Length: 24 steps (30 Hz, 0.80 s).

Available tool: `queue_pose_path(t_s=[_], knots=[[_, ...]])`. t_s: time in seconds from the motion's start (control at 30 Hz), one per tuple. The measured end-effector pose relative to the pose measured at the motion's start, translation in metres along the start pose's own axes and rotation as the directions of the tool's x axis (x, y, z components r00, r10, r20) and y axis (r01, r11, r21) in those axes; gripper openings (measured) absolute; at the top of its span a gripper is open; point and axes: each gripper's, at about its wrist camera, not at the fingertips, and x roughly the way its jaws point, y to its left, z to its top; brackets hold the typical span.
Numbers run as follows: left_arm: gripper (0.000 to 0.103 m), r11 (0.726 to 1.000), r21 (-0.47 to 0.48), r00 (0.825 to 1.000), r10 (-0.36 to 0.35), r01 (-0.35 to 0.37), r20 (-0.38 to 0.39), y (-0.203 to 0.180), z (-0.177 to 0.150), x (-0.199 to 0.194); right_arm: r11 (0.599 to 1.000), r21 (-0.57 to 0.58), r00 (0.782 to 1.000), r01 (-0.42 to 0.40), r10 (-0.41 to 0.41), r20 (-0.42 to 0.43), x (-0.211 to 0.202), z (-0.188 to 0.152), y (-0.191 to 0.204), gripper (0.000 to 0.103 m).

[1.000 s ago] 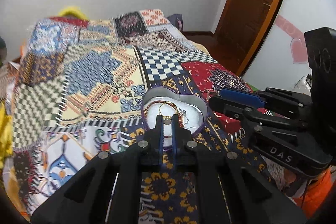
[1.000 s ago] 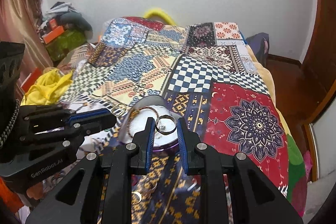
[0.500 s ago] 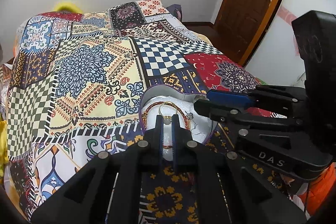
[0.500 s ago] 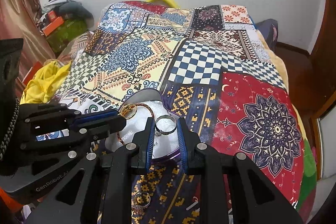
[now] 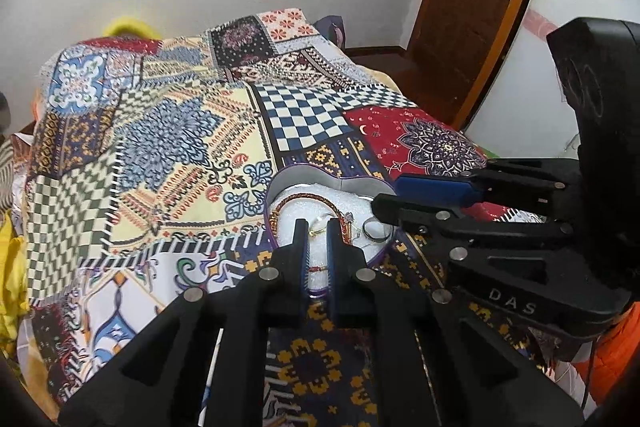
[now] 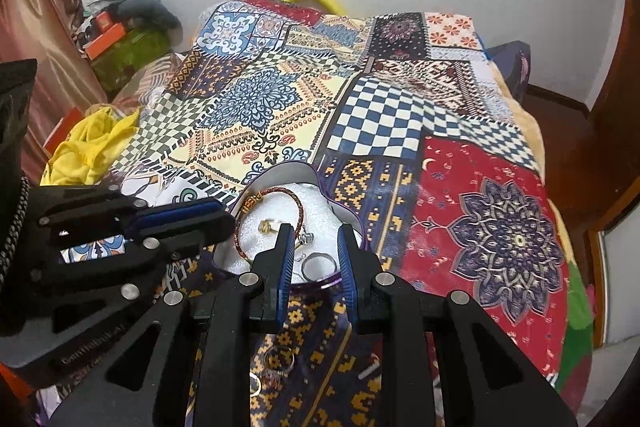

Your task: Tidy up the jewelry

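Hovering over heart tin (image 5: 280,183): L tool (image 5: 317,223), R tool (image 6: 314,229).

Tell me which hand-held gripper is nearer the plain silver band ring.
Right. The right hand-held gripper hangs directly over the plain silver band ring; the left hand-held gripper sits aside, near the gold ring.

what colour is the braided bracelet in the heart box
Reddish-brown braided bracelet, clearest in the right wrist view.

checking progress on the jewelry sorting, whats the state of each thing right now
heart-shaped box: open, no lid on
left gripper: shut
right gripper: open, empty
silver ring: lying in the box
gold ring: lying in the box
braided bracelet: lying in the box
loose rings: on the bedspread, outside the box
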Motion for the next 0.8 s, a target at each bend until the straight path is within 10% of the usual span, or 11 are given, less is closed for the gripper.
queue_pose_path(t_s=[0.8], knots=[[0.022,0.997,0.001,0.996,0.076,-0.076,0.041,-0.017,-0.036,-0.079,0.993,0.001,0.987,0.117,-0.116,0.113,-0.079,-0.031,0.016,0.036]])
